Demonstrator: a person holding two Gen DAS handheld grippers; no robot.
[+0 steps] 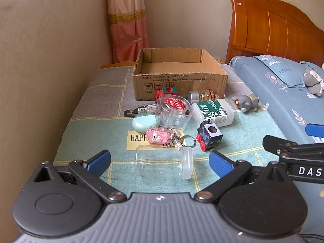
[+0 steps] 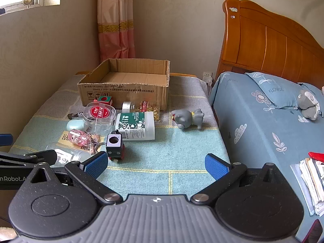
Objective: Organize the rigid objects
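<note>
My left gripper (image 1: 160, 160) is spread wide and holds nothing, and the clear plastic jar (image 1: 164, 164) lies on its side on the blanket right between and just ahead of its blue pads (image 1: 100, 161), so this hand is the nearer one. The jar's long axis runs across my line of approach, its cap end toward my right finger, which I judge means closing along its length unless I turn the wrist. Just behind it lies the pink keychain (image 1: 160, 137), with its ring close to the jar's cap, and the toy train car (image 1: 208, 136) stands near on the right. My right gripper (image 2: 156, 165) is also spread and empty, over bare blanket. The empty cardboard box (image 1: 178, 75) sits at the far end, beyond the clutter, with open room above it.
</note>
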